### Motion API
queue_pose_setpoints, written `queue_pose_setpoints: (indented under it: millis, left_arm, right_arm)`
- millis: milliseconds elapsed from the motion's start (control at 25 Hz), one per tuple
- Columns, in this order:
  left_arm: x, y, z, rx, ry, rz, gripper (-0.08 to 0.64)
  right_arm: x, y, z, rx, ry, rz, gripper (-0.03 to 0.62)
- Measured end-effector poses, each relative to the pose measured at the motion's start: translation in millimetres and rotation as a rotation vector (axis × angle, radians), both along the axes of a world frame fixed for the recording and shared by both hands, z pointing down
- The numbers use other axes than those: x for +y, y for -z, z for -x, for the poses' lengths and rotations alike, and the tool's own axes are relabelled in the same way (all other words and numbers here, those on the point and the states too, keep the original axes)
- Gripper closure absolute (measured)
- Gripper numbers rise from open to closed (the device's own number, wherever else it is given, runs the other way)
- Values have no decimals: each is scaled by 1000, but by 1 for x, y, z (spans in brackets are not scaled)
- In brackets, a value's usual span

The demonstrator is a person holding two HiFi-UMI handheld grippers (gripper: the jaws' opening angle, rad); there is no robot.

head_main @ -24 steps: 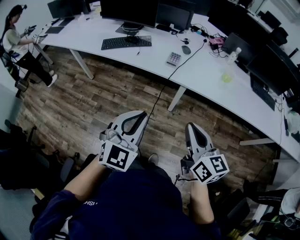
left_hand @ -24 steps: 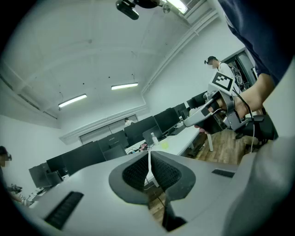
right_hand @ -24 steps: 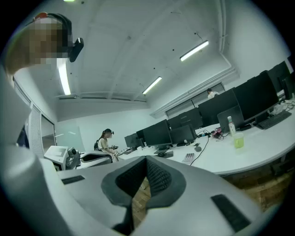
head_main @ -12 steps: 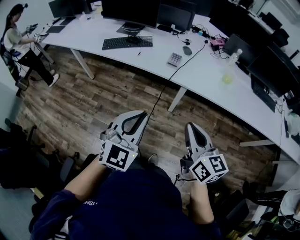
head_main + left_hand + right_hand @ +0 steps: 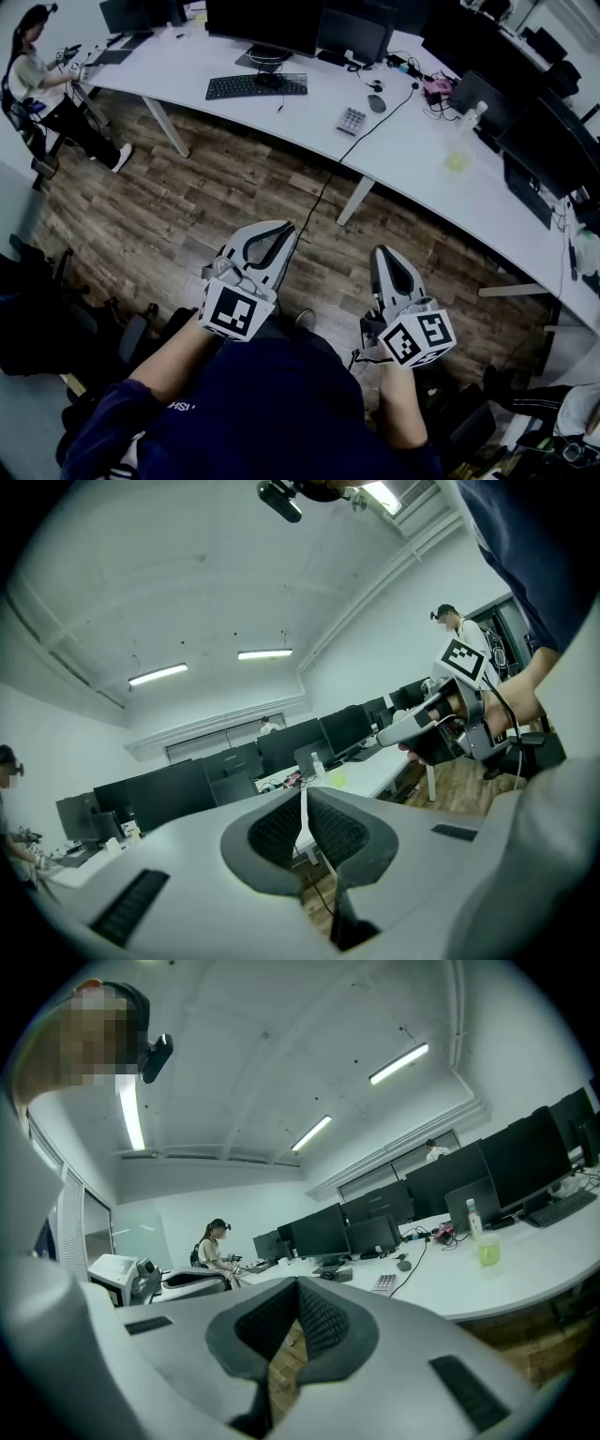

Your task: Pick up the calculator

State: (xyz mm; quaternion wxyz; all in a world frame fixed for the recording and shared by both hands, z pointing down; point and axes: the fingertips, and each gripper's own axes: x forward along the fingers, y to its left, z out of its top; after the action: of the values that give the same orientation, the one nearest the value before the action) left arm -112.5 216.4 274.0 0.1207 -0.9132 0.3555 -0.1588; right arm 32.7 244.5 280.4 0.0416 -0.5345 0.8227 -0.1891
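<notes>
The calculator [image 5: 352, 120], small and grey with pale keys, lies on the long white desk [image 5: 412, 150] far ahead of me, beside a dark mouse [image 5: 377, 103]. It shows small in the right gripper view [image 5: 384, 1283]. Both grippers hang low over the wooden floor, close to my body and well short of the desk. My left gripper [image 5: 286, 228] [image 5: 303, 794] is shut with nothing between its pads. My right gripper [image 5: 380, 253] [image 5: 298, 1283] is shut and empty too, and its tip points towards the desk.
On the desk are a black keyboard [image 5: 256, 85], several monitors [image 5: 262, 21], a bottle [image 5: 469, 114] and a green cup [image 5: 457, 161]. A black cable [image 5: 323, 192] hangs from the desk to the floor. A person [image 5: 42, 89] sits at the far left.
Both grippers have kept still. The seated person at the far left has shifted a leg.
</notes>
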Motion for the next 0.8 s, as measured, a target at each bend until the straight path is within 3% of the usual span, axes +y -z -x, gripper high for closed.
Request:
queue_pose_setpoints:
  millis: [400, 800]
  left_arm:
    - [-4, -1, -5, 9, -3, 16, 514]
    - [-6, -2, -8, 10, -8, 23, 440]
  right_arm:
    - [-4, -2, -5, 2, -2, 7, 589]
    - [-7, -1, -6, -2, -5, 4, 589]
